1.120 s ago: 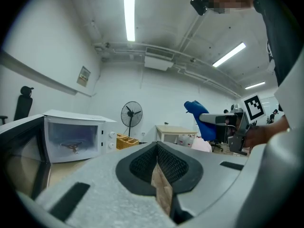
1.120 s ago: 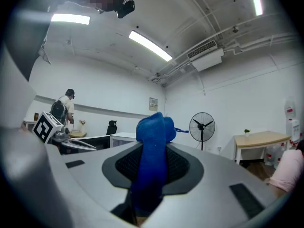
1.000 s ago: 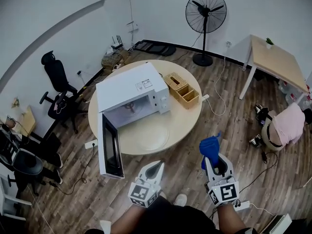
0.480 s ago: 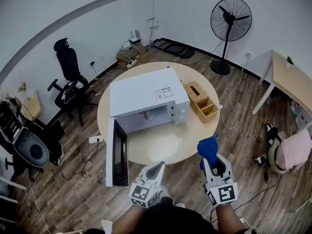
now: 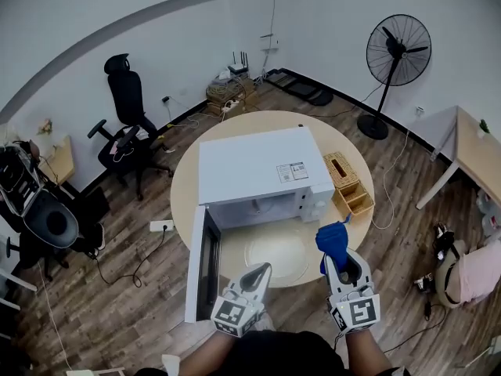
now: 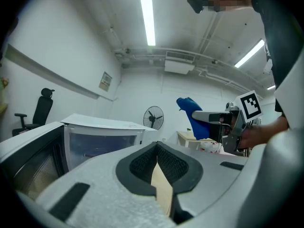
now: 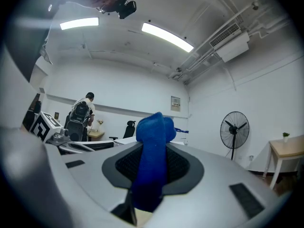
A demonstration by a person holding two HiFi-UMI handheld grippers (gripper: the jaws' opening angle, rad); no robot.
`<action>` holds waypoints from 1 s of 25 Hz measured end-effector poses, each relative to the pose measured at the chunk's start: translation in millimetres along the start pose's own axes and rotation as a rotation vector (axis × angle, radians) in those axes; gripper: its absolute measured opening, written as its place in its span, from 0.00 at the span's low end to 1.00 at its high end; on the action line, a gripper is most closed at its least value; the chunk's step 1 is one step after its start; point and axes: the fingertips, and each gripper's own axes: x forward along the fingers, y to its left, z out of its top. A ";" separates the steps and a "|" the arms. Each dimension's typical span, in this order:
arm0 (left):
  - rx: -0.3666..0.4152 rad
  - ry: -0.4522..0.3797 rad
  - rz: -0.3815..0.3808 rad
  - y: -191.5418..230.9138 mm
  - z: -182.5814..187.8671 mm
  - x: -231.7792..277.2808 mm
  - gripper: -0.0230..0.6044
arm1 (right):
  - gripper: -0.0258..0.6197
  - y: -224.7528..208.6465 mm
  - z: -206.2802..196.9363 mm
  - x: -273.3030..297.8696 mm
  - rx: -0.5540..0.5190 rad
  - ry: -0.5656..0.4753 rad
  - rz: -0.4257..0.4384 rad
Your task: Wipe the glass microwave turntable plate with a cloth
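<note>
The clear glass turntable plate [image 5: 278,251] lies on the round wooden table [image 5: 188,178], just in front of the white microwave [image 5: 258,167], whose door [image 5: 198,263] hangs open to the left. My right gripper [image 5: 338,258] is shut on a blue cloth [image 5: 332,240] that sticks up from its jaws, at the plate's right edge; the blue cloth [image 7: 151,151] fills the right gripper view. My left gripper [image 5: 256,273] is shut and empty near the plate's front-left edge. In the left gripper view, the jaws [image 6: 156,167] meet with nothing between them.
A wicker box [image 5: 348,185] sits on the table right of the microwave. A standing fan [image 5: 398,49] is at the far right, black office chairs [image 5: 129,124] at the left, a desk [image 5: 473,151] at the right edge. A person [image 5: 468,269] crouches on the floor.
The view has shifted: the table, microwave and plate now sit closer and more central under both grippers. The grippers hold the same pose, the cloth still in the right one.
</note>
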 end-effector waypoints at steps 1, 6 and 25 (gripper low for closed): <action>0.001 -0.002 0.002 5.7 0.2 0.8 0.05 | 0.20 2.3 0.1 7.5 0.001 -0.002 0.004; -0.009 -0.005 0.038 34.2 1.3 4.0 0.05 | 0.20 12.5 -3.0 40.8 -0.005 0.004 0.048; -0.080 0.039 0.293 85.4 -19.9 5.0 0.05 | 0.20 40.5 -34.0 130.3 -0.032 0.101 0.369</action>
